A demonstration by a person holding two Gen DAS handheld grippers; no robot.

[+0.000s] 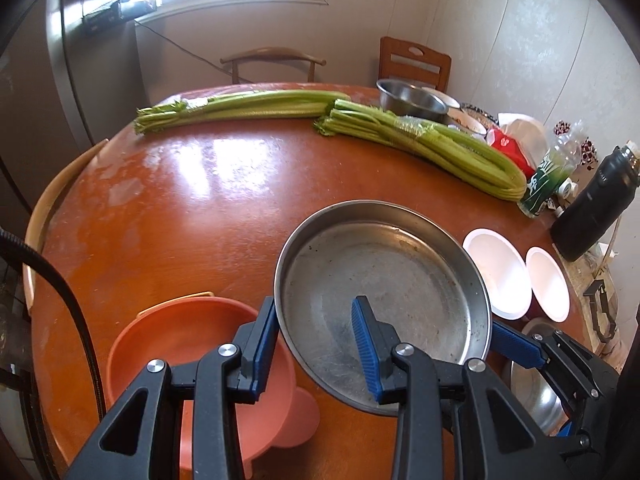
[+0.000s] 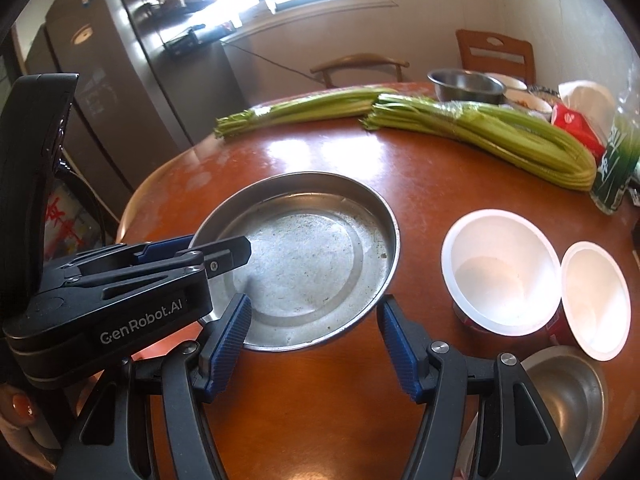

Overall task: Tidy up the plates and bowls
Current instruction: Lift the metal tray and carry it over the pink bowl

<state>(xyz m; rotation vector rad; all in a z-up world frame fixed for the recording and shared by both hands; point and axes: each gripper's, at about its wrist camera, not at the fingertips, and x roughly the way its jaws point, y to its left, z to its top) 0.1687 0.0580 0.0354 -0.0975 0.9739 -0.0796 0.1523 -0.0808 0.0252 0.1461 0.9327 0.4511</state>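
A large steel plate (image 1: 380,276) (image 2: 312,256) is at the near middle of the round brown table (image 1: 180,200). My left gripper (image 1: 316,344) straddles its near-left rim, one finger inside and one outside; the jaws stand wide and I cannot tell whether they grip it. It also shows in the right wrist view (image 2: 216,252). An orange bowl (image 1: 188,360) lies under the plate's left side. My right gripper (image 2: 314,340) is open and empty just before the plate's near rim. Two white bowls (image 2: 500,272) (image 2: 596,304) stand to the right, a small steel bowl (image 2: 568,396) near them.
Two celery bunches (image 1: 248,108) (image 1: 432,144) lie across the far table. A steel bowl (image 1: 412,100), a red packet (image 1: 508,148), a green bottle (image 1: 548,180) and a black flask (image 1: 596,204) stand at the far right. Chairs ring the table.
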